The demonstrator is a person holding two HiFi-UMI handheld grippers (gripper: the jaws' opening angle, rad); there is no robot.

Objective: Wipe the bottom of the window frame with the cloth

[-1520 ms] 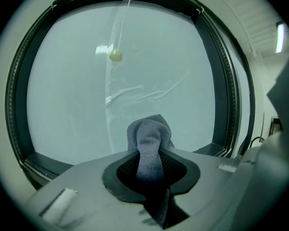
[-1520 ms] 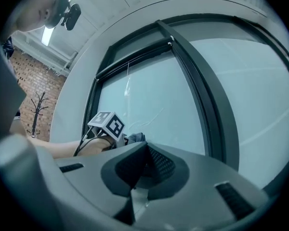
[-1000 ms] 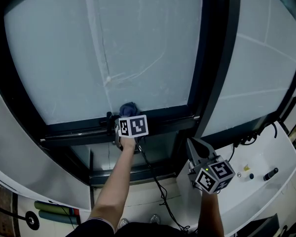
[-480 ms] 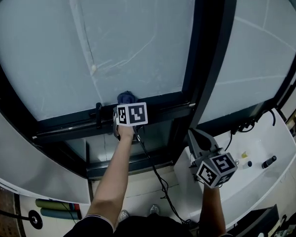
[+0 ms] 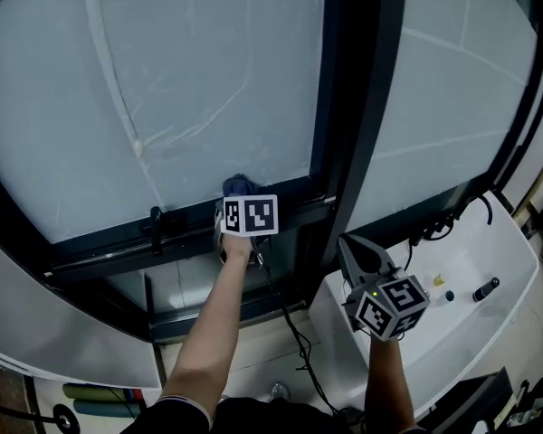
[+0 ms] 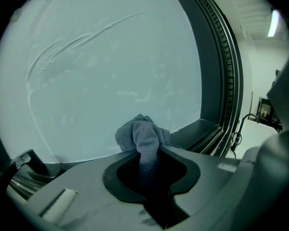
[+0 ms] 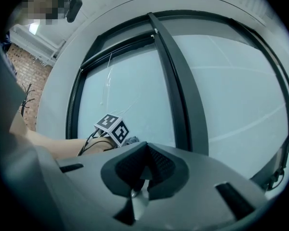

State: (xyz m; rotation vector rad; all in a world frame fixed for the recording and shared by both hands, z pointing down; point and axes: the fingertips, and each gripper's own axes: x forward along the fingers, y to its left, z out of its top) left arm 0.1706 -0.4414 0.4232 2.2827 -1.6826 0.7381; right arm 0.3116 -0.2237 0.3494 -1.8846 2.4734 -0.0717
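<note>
My left gripper [image 5: 238,194] is shut on a bunched grey-blue cloth [image 5: 237,186], which presses on the dark bottom rail of the window frame [image 5: 190,227] just left of the vertical mullion [image 5: 355,107]. In the left gripper view the cloth [image 6: 142,136] pokes out between the closed jaws against the frosted pane [image 6: 111,66]. My right gripper [image 5: 360,256] hangs lower right, away from the frame, jaws closed on nothing. In the right gripper view the left gripper's marker cube [image 7: 111,127] shows by the pane.
A black latch [image 5: 156,220] sits on the bottom rail left of the cloth. A white sill or counter [image 5: 462,269] at the lower right holds a black pen-like item [image 5: 485,289] and cables [image 5: 443,217]. A black cable [image 5: 290,324] hangs below the left gripper.
The left gripper and cloth have slid right along the bottom rail, farther from the latch and closer to the mullion. The right gripper has kept its place.
</note>
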